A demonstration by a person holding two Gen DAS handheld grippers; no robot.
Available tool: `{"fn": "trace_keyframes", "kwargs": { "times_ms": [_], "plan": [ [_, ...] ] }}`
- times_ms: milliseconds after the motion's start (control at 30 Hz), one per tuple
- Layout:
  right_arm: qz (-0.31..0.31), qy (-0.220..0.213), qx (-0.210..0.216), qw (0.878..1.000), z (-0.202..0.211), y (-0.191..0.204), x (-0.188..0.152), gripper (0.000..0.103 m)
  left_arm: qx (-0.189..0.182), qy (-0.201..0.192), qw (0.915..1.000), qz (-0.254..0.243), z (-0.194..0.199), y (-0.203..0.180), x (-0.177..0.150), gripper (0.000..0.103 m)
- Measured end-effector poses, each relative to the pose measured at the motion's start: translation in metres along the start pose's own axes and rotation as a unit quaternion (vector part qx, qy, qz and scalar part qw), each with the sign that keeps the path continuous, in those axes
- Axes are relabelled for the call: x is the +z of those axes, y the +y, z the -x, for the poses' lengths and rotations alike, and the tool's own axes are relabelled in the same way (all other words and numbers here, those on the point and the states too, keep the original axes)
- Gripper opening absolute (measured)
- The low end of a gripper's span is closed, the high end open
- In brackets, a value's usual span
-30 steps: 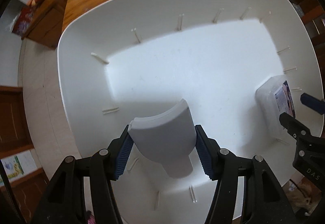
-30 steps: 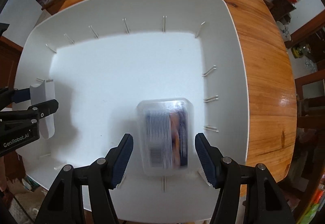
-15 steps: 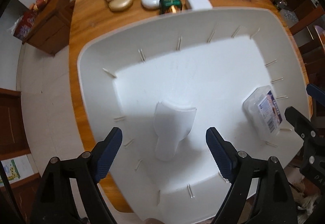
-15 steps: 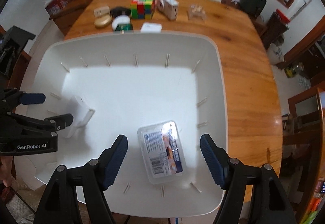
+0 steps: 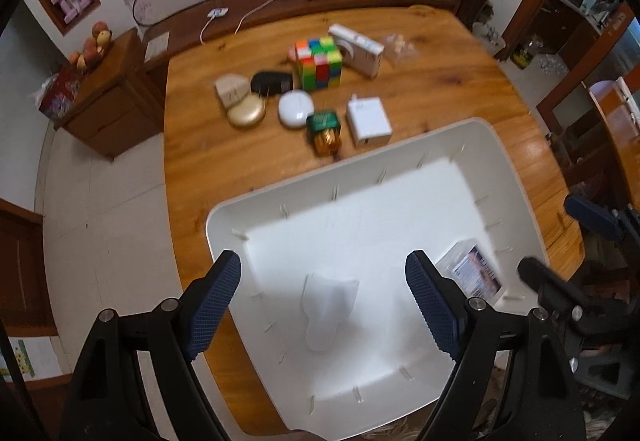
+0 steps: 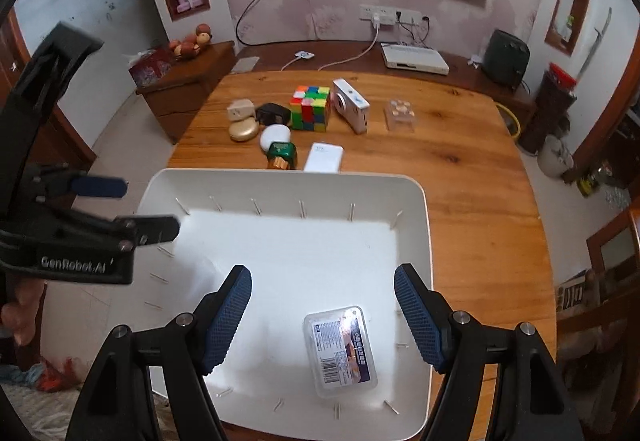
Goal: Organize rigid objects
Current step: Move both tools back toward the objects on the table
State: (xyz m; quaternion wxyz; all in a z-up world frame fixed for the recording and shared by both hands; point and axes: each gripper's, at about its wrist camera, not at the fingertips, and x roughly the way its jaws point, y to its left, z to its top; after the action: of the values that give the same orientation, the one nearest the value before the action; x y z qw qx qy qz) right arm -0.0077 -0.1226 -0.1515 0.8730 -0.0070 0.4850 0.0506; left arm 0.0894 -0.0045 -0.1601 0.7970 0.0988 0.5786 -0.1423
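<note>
A white bin (image 5: 500,145) sits on the wooden table, and both grippers hang above it. My left gripper (image 5: 322,257) is open with nothing between its pads. Below it, a white curved piece (image 5: 328,305) lies loose on the bin floor. My right gripper (image 6: 323,273) is also open and holds nothing. A clear plastic box with a printed label (image 6: 340,349) lies flat under it, near the bin's right wall. That box (image 5: 476,273) also shows in the left wrist view, with the right gripper (image 5: 560,241) beside it. The left gripper (image 6: 132,207) shows at the left of the right wrist view.
Beyond the bin, on the wooden table (image 5: 440,81), lie a colour cube (image 5: 319,63), a white camera (image 5: 356,49), a gold compact (image 5: 246,113), a white round case (image 5: 296,109), a green box (image 5: 324,131), a white charger (image 5: 368,121) and a black adapter (image 5: 272,81). A wooden cabinet (image 6: 188,81) stands off the far left.
My left gripper let go of the white curved piece, and the right jaws widened. Both grippers rose out of the bin, leaving the piece and the box inside.
</note>
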Motion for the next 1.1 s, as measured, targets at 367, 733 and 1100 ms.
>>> {"fn": "trace_keyframes", "kwargs": {
  "times_ms": [367,733,1100],
  "plan": [
    [-0.026,-0.030,-0.007,0.999,0.037,-0.018,0.041,0.075,-0.014,-0.029,0.9993,0.020,0.038,-0.001,0.040,0.087],
    [-0.055,-0.034,-0.034,0.997,0.042,-0.053,0.095,0.080,0.021,-0.067,0.9970,0.032,0.057,-0.002,0.094,0.087],
    [-0.069,0.021,-0.027,0.997,-0.031,-0.059,0.124,0.080,0.030,-0.016,0.9971,0.068,-0.015,0.010,0.121,0.087]
  ]
}}
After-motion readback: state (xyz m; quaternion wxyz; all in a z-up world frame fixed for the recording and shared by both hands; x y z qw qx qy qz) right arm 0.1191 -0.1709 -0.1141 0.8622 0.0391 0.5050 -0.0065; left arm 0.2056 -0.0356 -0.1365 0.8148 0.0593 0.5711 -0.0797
